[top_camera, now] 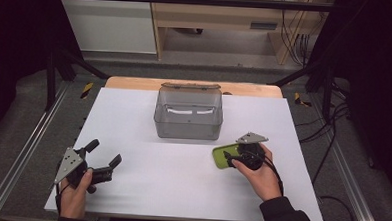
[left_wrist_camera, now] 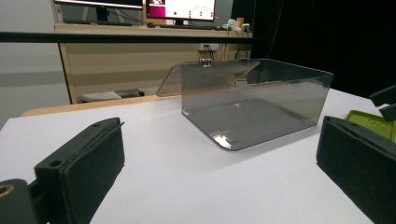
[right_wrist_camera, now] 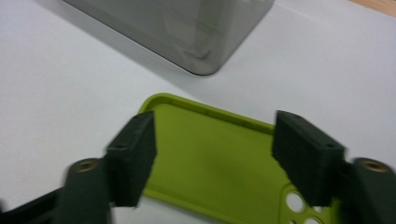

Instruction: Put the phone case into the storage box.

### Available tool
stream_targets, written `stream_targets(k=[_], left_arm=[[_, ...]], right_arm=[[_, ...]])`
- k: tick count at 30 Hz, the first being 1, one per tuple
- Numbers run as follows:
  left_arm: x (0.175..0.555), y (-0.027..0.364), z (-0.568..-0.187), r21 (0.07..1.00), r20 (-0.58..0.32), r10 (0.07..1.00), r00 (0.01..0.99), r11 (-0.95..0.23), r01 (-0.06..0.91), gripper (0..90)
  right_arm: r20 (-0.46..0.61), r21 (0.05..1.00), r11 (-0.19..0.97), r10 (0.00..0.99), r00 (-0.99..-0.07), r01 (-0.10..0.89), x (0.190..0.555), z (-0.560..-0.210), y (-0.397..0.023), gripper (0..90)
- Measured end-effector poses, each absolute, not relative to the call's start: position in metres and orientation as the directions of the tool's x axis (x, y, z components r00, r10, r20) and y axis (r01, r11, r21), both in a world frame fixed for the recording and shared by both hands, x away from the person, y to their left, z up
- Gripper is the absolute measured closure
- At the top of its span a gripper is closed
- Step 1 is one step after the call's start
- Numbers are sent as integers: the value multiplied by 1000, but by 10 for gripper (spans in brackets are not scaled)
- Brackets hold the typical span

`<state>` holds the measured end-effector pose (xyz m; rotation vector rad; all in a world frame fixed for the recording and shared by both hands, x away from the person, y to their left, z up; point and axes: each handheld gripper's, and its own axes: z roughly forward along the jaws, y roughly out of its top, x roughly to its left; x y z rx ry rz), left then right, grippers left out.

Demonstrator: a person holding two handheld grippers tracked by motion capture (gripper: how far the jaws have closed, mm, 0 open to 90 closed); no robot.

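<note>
White table (top_camera: 145, 188) – clear box (top_camera: 188, 113) at centre, wooden shelving behind. Right gripper (right_wrist_camera: 212, 154) spread over green phone case (right_wrist_camera: 210, 158), not pinching; left gripper (top_camera: 102, 159) gaping, empty.

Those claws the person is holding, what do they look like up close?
Each claw is black, with two blocky jaws lined with dark foam pads. The left claw and right claw each carry a grey three-cornered plate on top. A black cable trails from each. The right arm wears a dark sleeve.
</note>
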<state>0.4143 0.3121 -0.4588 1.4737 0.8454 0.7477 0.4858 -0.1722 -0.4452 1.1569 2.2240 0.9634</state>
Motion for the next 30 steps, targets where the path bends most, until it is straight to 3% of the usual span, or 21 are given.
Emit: stream_targets(k=[1, 5, 6, 8, 12, 18, 30], left_arm=[[414, 312, -459, 997, -27, 850, 526, -16, 77, 11], [415, 312, -459, 997, -27, 849, 528, -18, 80, 11], [415, 311, -459, 997, -30, 848, 530, -15, 79, 11], [415, 310, -459, 997, -27, 847, 531, -17, 79, 11], [415, 308, -459, 996, -18, 842, 539, -31, 81, 11], [415, 306, -459, 996, -16, 838, 545, -33, 81, 11], [416, 303, -460, 995, -11, 834, 552, -44, 88, 15]], right_arm=[[-71, 753, 404, 835, -546, 519, 486, -445, -172, 367], [-69, 738, 426, 819, -569, 524, 488, -448, -166, 547], [-68, 727, 435, 815, -575, 531, 489, -450, -164, 636], [-65, 725, 436, 813, -578, 532, 490, -451, -164, 671], [-29, 715, 425, 812, -584, 555, 492, -453, -159, 829], [-20, 711, 422, 811, -584, 562, 496, -457, -152, 896], [1, 684, 438, 799, -601, 583, 505, -471, -137, 900]])
